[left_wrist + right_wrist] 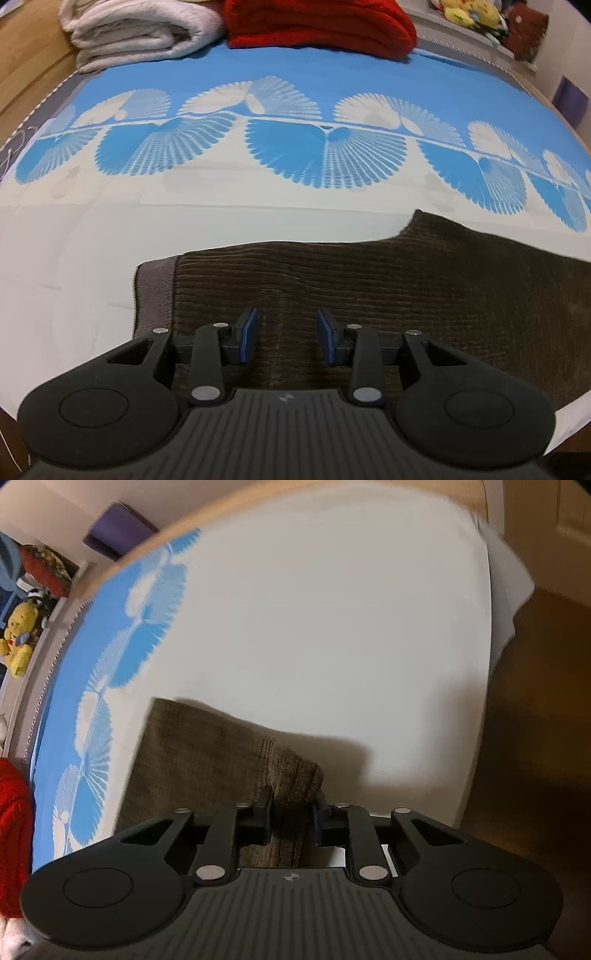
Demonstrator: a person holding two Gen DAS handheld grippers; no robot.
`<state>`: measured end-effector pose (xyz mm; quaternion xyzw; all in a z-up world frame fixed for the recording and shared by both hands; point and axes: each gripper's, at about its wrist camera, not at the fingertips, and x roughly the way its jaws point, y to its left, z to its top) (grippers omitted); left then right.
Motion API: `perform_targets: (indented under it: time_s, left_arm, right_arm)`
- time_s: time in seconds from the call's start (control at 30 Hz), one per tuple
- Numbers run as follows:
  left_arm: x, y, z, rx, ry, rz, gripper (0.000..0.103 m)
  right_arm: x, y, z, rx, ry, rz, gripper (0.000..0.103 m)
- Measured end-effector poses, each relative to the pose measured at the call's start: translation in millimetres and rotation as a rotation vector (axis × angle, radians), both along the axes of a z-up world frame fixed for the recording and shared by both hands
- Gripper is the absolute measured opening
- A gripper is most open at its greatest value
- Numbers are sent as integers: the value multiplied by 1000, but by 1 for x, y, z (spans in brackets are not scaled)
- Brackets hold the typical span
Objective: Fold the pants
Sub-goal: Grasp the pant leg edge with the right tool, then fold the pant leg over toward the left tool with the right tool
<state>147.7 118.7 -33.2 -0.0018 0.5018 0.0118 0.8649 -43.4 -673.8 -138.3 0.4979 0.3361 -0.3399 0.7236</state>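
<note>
Left tool (288,334) spread apart above brown pants (406,280), right tool (293,818) clamping pants' bunched fabric, bed (110,221) beneath

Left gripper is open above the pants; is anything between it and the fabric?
Nothing visible. The left gripper hangs open over the brown corduroy pants, which lie flat on the bedspread. The right gripper is shut on a raised fold of them.

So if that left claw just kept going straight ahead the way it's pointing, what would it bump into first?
Most likely the brown pants: the left gripper is open just above them, angled down. Past them is only the bedspread, though depth is hard to judge.
</note>
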Motion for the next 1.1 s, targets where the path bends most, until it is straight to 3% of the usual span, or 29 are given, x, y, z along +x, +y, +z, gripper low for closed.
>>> perform_targets:
  time_s: [0.07,0.17,0.2,0.3,0.4,0.47,0.53,0.67,0.7,0.73,0.77,0.87,0.93,1.0,1.1]
  left_arm:
    - [-3,6,3,-11,-9,9,39]
    - [-9,15,9,-22,-30,10,39]
    - [-11,18,10,-26,-36,12,39]
    - [-17,31,11,-27,-39,32,39]
    - [-22,41,9,-18,-25,32,39]
    - [-26,47,5,-2,-12,25,39]
    - [-29,53,1,12,8,23,39]
    - [-34,68,-5,1,43,38,39]
    - [-35,71,-7,-1,51,40,39]
    - [-36,73,-7,1,54,36,39]
    - [-37,75,-8,5,51,28,39]
    - [-39,77,-7,22,35,6,39]
    - [-38,79,-6,23,31,10,39]
    - [-35,79,-5,18,30,13,39]
    - [-31,71,-6,31,35,-4,39]
  right_arm:
    - [11,20,28,-119,-12,45,19]
    - [41,90,87,-477,-34,260,18]
    - [50,131,107,-633,-62,359,18]
    - [59,248,137,-948,-191,600,18]
    - [52,371,135,-1124,-335,825,19]
    - [50,447,117,-1140,-392,987,19]
    - [55,510,85,-1138,-374,1171,20]
    - [57,600,-14,-962,-100,1685,31]
    - [42,611,-19,-1130,-136,1667,32]
    - [30,624,-21,-1268,-104,1716,32]
    - [25,629,-16,-1305,-105,1750,32]
    - [17,612,20,-1104,-295,1792,34]
    - [17,596,35,-1090,-345,1732,41]
    - [23,582,38,-1083,-325,1671,44]
    - [45,562,29,-963,-246,1591,44]
